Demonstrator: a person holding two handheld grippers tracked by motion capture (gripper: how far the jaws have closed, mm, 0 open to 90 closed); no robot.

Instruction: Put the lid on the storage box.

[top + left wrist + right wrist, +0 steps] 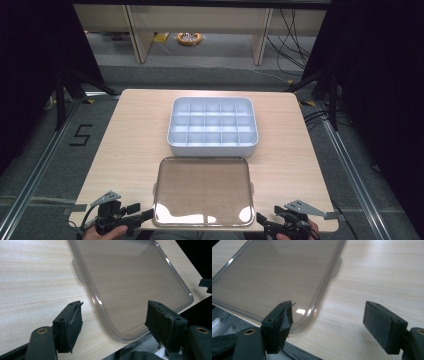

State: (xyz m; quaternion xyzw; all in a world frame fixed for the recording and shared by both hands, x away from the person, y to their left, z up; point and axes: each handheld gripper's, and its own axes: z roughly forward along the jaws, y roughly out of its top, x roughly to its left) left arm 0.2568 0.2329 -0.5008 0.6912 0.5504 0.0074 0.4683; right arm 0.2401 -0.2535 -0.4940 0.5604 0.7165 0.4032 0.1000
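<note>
A clear plastic lid (202, 192) lies flat on the wooden table (132, 145), close to its front edge. Behind it stands a white box (212, 148) divided into several empty compartments. My left gripper (141, 213) sits at the lid's near left corner, its jaws open. In the left gripper view the gripper (113, 312) frames that rounded corner of the lid (130, 277) with nothing pressed. My right gripper (267, 218) is at the near right corner, also open. In the right gripper view the gripper (329, 310) looks across the lid (279, 272); the corner lies beside the left pad (284, 320).
Small tabs (78, 271) stick out from the lid's short sides. The table's front edge runs just under both grippers. Bare wood lies left and right of the lid and box. Dark curtains and tripod legs flank the table.
</note>
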